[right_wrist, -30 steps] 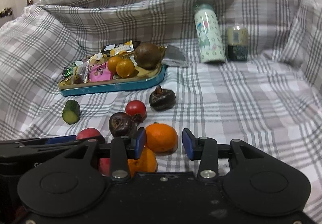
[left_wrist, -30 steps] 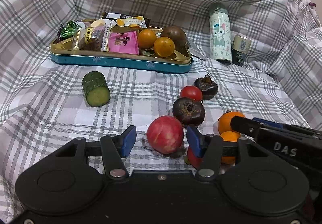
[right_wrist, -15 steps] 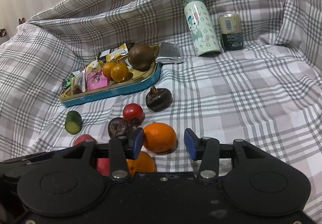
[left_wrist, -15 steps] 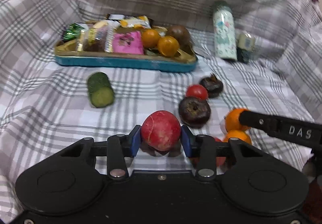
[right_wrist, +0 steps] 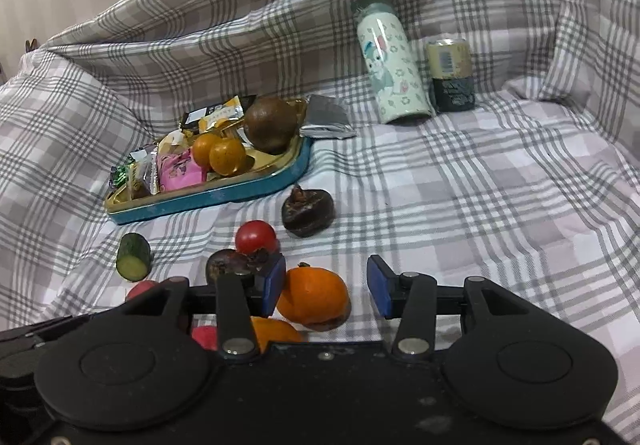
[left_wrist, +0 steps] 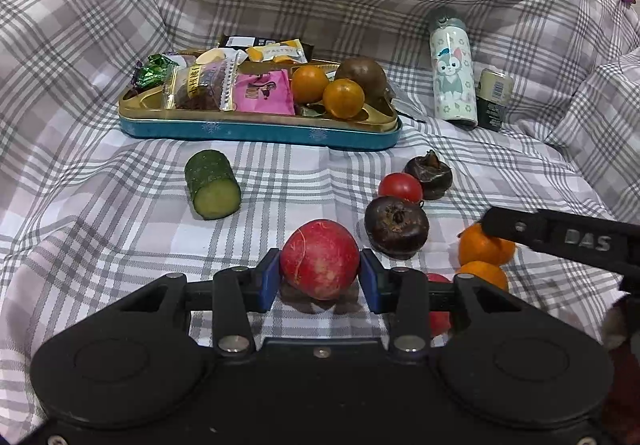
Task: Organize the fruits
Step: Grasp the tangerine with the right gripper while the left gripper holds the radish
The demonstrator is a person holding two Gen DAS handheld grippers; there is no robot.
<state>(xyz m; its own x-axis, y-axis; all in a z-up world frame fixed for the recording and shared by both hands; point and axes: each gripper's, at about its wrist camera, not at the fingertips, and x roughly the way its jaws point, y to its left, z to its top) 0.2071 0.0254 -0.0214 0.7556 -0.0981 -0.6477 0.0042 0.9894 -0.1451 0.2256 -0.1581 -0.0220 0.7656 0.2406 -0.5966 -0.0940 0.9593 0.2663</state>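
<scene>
The left claw [left_wrist: 320, 277] gripped a red apple [left_wrist: 319, 258] between its blue pads, low over the plaid cloth [left_wrist: 120, 237]. The right claw [right_wrist: 326, 287] stood wide, its left pad against an orange tangerine [right_wrist: 314, 295], the right pad clear of it. Close around lay a second tangerine [right_wrist: 276, 331], two dark mangosteens [left_wrist: 397, 226] [left_wrist: 429, 174] and a cherry tomato [left_wrist: 400, 187], crowding the space between both claws. A cucumber stub [left_wrist: 212, 190] lay apart to the left. Farther back sat a teal tin tray [left_wrist: 256, 131] holding snack packets [left_wrist: 262, 91], two small oranges [left_wrist: 343, 98] [left_wrist: 309, 83] and a brown round fruit [left_wrist: 362, 75]. A cartoon-printed bottle [left_wrist: 453, 85] and a small can [left_wrist: 494, 97] stood to the tray's right.
</scene>
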